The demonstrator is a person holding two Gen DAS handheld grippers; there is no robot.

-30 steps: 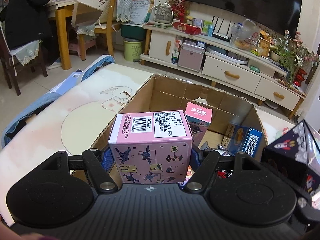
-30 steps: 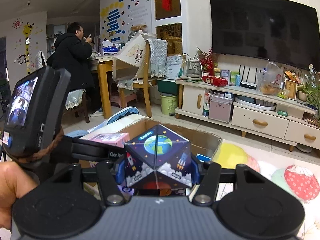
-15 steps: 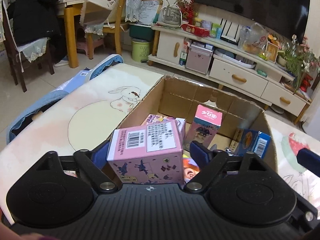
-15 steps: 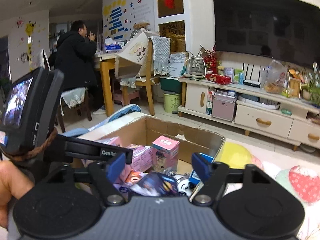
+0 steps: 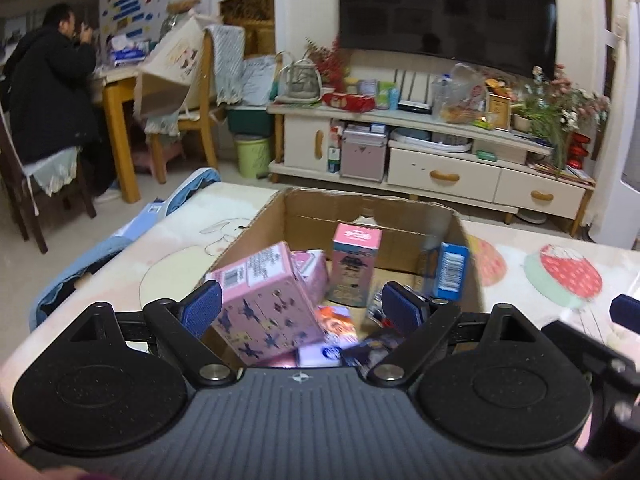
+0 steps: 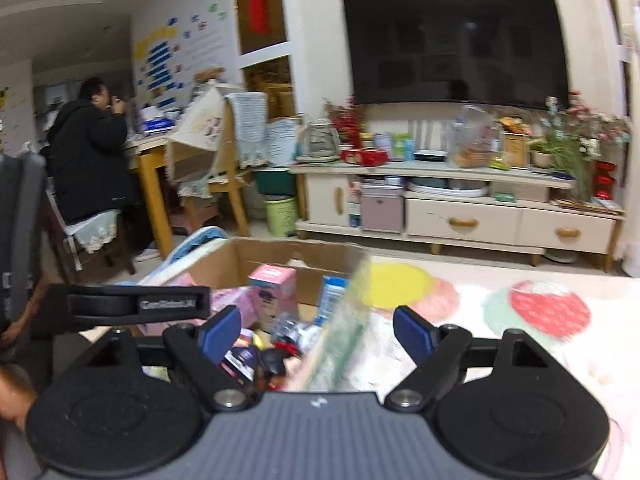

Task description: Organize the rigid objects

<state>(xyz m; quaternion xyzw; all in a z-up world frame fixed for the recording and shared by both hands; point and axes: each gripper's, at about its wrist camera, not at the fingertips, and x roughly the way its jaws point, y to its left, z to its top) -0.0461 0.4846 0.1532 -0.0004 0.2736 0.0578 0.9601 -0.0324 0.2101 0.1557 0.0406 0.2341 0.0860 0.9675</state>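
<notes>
A: How do the jaws stand?

B: The left gripper (image 5: 301,307) has its jaws spread wide, pads touching nothing. The right gripper (image 6: 318,330) has its jaws opening, and nothing is gripped between them.

A: Where are the things being sorted?

B: A pink box (image 5: 266,302) lies tilted inside a cardboard carton (image 5: 362,210), just past the left gripper's near pad; whether it touches that pad is unclear. Behind it a taller pink carton (image 5: 354,266) stands upright in the middle. A blue box (image 5: 450,270) leans against the carton's right wall. Small packets (image 5: 336,320) lie jumbled on the carton floor.

A: And from the right gripper's camera?

B: The carton (image 6: 288,252) sits ahead and left, its near corner blurred. The left gripper's arm (image 6: 136,304) reaches across in front of it.

A: What surrounds it?

B: The carton rests on a bench (image 5: 560,264) covered with a cartoon-print cloth. Beyond are a TV cabinet (image 5: 440,160), a dark screen (image 5: 446,12), and a person (image 5: 52,92) seated at a wooden table far left.
</notes>
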